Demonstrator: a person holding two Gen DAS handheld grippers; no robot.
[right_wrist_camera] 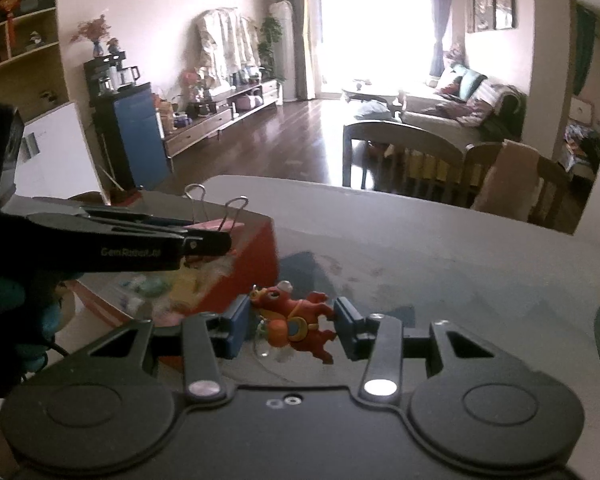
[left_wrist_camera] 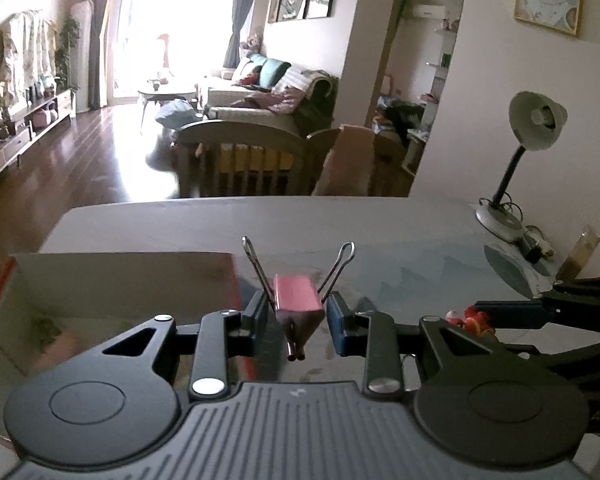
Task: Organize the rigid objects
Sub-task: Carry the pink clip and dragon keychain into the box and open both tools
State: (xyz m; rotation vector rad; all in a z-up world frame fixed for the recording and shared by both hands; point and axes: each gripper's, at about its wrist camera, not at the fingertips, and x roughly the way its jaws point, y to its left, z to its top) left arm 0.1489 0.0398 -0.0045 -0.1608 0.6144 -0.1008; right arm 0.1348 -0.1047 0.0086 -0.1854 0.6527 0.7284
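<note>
1. Left claw [left_wrist_camera: 296, 322] clamped on a pink binder clip [left_wrist_camera: 298, 298] – pads squeezed in on both sides, wire handles sticking up and splayed, clip lifted clear of the table [left_wrist_camera: 380, 232].
2. Right claw [right_wrist_camera: 290, 326] closed on a small red toy figure [right_wrist_camera: 296, 322], a dragon-ish keychain thing with a little ring dangling off it. Held in the air too, not resting on anything.
3. Red box [right_wrist_camera: 256, 264] sitting just left of and slightly ahead of both claws, open on top. Seen from the right wrist, some blurry pastel bits already inside – can't tell what exactly, too smeared.
4. Progress guess: somewhere mid-task. Both items picked up, neither dropped off yet. Stuff in the box suggests a few things sorted already, though hard to be sure.
5. Left to do, by the look of it: bring each claw over the box opening and let go. Clip is closest, hovering near the box's right wall.
6. Off to the far right of the left claw: a desk lamp [left_wrist_camera: 528, 148] and some small clutter by its base, apparently not part of the job.
</note>
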